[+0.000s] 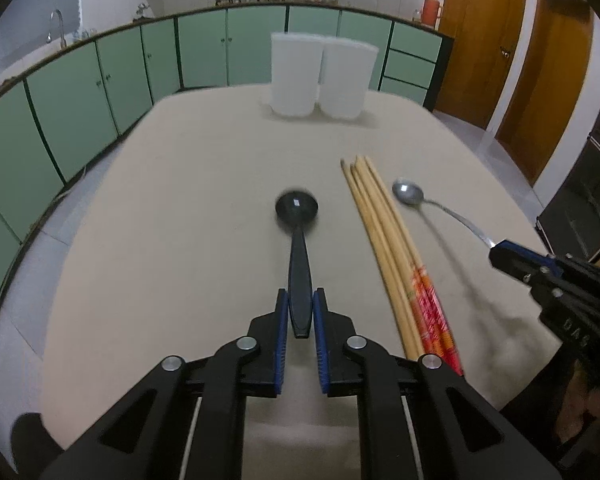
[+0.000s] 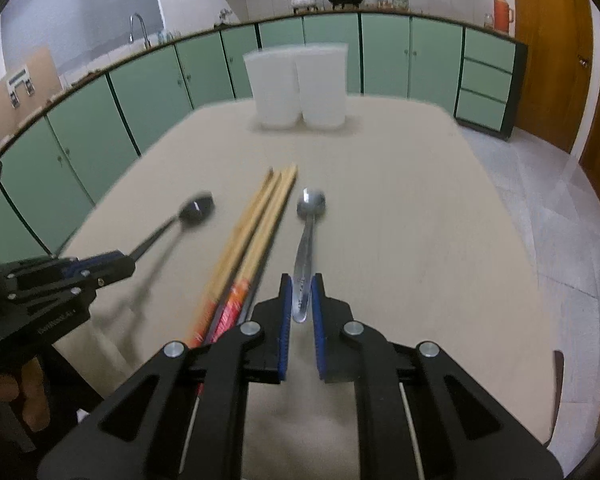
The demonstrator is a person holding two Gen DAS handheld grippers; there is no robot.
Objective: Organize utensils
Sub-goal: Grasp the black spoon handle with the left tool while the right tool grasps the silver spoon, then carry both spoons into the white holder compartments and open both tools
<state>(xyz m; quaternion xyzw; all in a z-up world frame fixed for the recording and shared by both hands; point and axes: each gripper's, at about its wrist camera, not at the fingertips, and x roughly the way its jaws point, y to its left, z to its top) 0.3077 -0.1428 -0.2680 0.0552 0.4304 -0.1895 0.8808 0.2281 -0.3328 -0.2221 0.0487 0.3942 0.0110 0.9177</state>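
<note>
My left gripper (image 1: 300,300) is shut on the handle of a black spoon (image 1: 298,216), whose bowl points away toward the table's middle. My right gripper (image 2: 301,286) is shut on the handle of a metal spoon (image 2: 310,216). Both spoons hang slightly above the beige table (image 1: 180,200) and cast shadows on it. Between them lies a bundle of wooden chopsticks (image 1: 380,232) with red-patterned ends. In the left wrist view the right gripper (image 1: 500,252) holds the metal spoon (image 1: 410,193) at the right. In the right wrist view the left gripper (image 2: 128,262) holds the black spoon (image 2: 198,208) at the left.
Two white translucent containers (image 1: 296,74) (image 1: 346,80) stand side by side at the table's far edge; they also show in the right wrist view (image 2: 274,88) (image 2: 324,84). Green kitchen cabinets (image 1: 100,92) curve behind the table. Brown doors (image 1: 540,80) stand at the right.
</note>
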